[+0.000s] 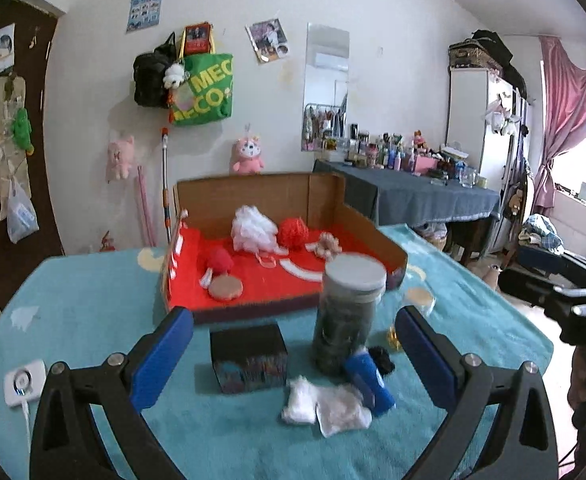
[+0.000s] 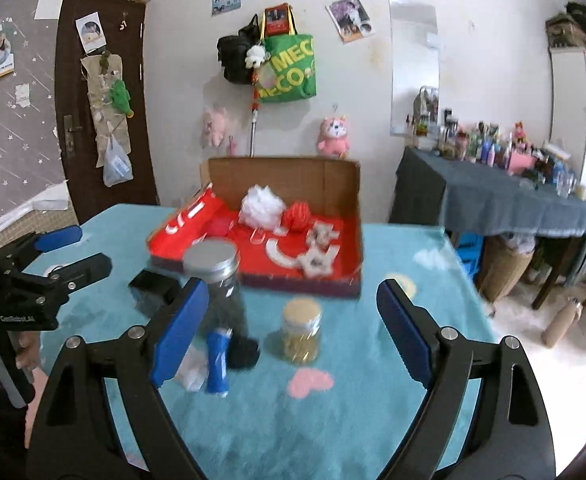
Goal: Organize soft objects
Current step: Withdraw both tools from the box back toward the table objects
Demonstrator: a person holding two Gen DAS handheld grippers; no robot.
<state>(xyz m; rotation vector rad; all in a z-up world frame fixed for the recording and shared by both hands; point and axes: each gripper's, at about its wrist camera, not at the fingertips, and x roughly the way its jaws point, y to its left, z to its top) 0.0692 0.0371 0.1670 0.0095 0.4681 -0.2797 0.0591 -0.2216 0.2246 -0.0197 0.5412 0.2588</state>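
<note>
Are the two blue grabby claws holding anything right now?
No, nothing is held. The left gripper is open above the blue cloth, and the right gripper is open too, with only the table showing between its fingers.

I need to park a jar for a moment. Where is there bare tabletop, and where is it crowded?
Bare cloth lies right of the small gold jar, out to the table edge, and around the pink heart. It is crowded around the tall jar, black box, blue tube and white wad.
</note>
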